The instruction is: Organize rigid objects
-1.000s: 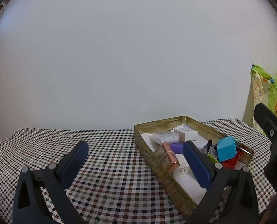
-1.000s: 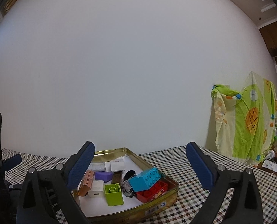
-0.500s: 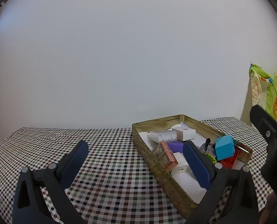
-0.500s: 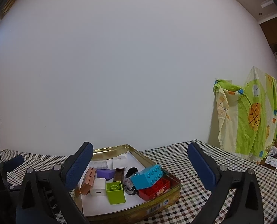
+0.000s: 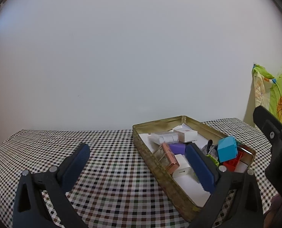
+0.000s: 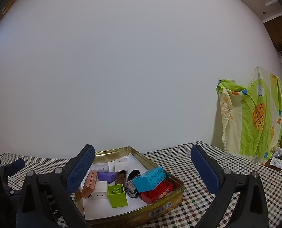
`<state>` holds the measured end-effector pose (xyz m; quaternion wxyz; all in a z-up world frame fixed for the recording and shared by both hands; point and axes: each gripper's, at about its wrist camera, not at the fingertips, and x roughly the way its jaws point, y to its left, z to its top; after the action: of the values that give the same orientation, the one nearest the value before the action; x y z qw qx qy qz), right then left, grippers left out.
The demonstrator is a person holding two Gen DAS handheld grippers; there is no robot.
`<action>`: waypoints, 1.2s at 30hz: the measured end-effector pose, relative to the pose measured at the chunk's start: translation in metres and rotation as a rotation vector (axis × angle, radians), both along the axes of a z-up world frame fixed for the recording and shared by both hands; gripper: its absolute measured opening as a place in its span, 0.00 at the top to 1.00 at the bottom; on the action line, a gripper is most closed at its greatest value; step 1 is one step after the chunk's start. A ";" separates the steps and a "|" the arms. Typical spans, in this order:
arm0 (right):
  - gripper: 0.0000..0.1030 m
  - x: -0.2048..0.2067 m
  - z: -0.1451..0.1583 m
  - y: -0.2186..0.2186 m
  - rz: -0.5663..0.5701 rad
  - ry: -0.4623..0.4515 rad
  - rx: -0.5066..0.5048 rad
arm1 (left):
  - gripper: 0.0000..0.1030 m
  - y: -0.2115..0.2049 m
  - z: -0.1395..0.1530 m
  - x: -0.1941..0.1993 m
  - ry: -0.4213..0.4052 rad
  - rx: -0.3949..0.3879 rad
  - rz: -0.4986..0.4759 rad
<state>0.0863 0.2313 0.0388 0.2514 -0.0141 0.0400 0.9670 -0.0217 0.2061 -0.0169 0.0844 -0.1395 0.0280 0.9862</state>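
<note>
Looking along the right gripper (image 6: 142, 163), the gold tin (image 6: 160, 211) sat just ahead and below, between its wide-open, empty fingers, long axis running away from the camera. Inside were a blue brick (image 6: 150, 177) on a red brick (image 6: 158, 191), a green brick (image 6: 117, 195), a white charger (image 6: 100, 190) and a purple block (image 6: 106, 176). The left gripper (image 5: 137, 156), also spread open and empty, had the tin off to its right, so the right one looked nearer. Checked cloth covered the table (image 5: 112, 161); behind were a plain white wall and a green patterned sheet (image 6: 255, 114).
</note>
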 end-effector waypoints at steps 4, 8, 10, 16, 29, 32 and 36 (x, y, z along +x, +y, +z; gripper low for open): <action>0.00 0.000 0.000 -0.001 -0.006 0.000 -0.001 | 0.00 -0.001 0.000 0.000 -0.001 0.000 -0.002; 0.00 0.000 0.000 0.000 -0.004 0.000 -0.001 | 0.00 -0.001 0.001 0.001 -0.001 -0.001 -0.004; 0.00 0.000 0.000 -0.002 -0.010 -0.001 -0.001 | 0.00 -0.001 0.001 0.001 -0.001 0.000 -0.004; 0.00 0.000 0.001 -0.003 -0.013 -0.001 -0.001 | 0.01 0.001 0.001 0.000 -0.001 -0.001 0.001; 0.00 0.000 0.000 -0.003 -0.009 -0.006 -0.003 | 0.01 -0.001 0.000 0.002 -0.009 0.002 -0.009; 0.00 0.000 -0.002 0.000 0.001 -0.008 -0.005 | 0.01 -0.002 -0.001 0.002 -0.017 0.006 -0.007; 0.00 0.001 -0.001 0.002 0.004 -0.008 -0.004 | 0.00 -0.002 0.000 0.002 -0.019 0.001 -0.005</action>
<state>0.0878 0.2329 0.0373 0.2495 -0.0187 0.0408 0.9673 -0.0194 0.2039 -0.0168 0.0873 -0.1488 0.0272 0.9846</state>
